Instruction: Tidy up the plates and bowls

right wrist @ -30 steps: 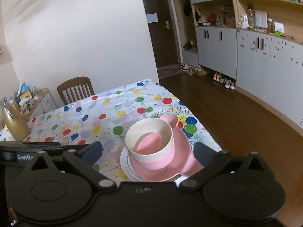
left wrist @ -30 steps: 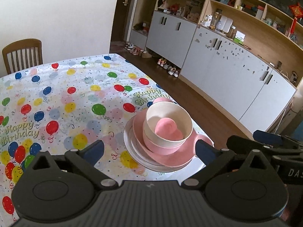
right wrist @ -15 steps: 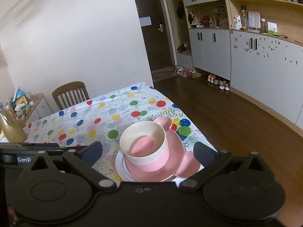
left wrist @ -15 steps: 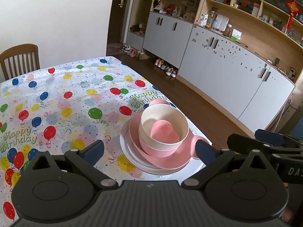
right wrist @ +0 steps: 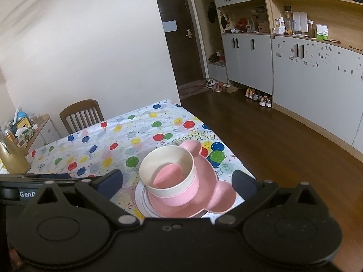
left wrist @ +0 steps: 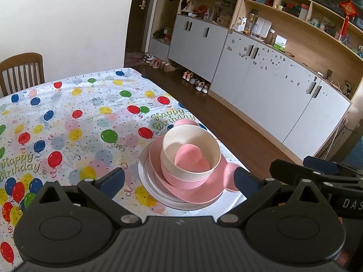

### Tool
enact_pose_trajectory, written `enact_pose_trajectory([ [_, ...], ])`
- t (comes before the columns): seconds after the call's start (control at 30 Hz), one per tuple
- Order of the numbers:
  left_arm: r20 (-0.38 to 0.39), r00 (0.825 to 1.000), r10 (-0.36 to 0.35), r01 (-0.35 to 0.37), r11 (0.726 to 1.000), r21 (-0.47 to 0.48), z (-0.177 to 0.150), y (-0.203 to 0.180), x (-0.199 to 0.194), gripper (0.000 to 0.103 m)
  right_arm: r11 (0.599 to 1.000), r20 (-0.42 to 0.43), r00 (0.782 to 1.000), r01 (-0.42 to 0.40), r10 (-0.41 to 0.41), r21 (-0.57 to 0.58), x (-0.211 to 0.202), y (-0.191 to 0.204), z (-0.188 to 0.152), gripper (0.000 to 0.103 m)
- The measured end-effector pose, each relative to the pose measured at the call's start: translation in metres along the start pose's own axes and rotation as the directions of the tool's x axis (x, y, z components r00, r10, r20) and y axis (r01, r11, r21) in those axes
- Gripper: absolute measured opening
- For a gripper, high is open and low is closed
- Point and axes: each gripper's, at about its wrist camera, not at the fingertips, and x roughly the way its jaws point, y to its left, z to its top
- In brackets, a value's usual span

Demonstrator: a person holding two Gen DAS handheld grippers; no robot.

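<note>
A stack of dishes stands near the table's right front corner. A white plate [left wrist: 145,176] is at the bottom, a pink mouse-eared plate [left wrist: 226,179] lies on it, then a pink bowl [left wrist: 181,179], and a cream bowl [left wrist: 172,145] with a small pink piece [left wrist: 190,158] inside. The stack also shows in the right wrist view, cream bowl [right wrist: 168,165] on top. My left gripper [left wrist: 179,179] is open and empty, held above and in front of the stack. My right gripper [right wrist: 177,180] is open and empty, likewise above the stack.
The table has a balloon-print cloth [left wrist: 68,122]. A wooden chair [right wrist: 79,115] stands at its far end. A gold bottle [right wrist: 11,156] and a cluttered side cabinet [right wrist: 29,129] are at the left. Grey cabinets [left wrist: 272,86] line the right wall across wooden floor.
Both grippers have pulled back and up from the stack, which now looks smaller and lower in both views. The dishes have not moved.
</note>
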Motion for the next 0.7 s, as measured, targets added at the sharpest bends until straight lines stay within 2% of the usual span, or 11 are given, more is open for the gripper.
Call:
enact_pose_trajectory([
  [0.47,-0.004,1.0,0.004,-0.004,1.0,-0.019,0.0,0.0055,0.0026,0.103,1.0,0.007,1.0,0.013,-0.013,-0.01,-0.0021,0.0016,-0.0001,0.103],
  [0.7,-0.013,1.0,-0.016,0.015,0.999,-0.029,0.0006,0.0067,0.0068,0.103,1.0,0.004,1.0,0.023,-0.023,-0.015,-0.0015,0.0014,-0.0012,0.103],
])
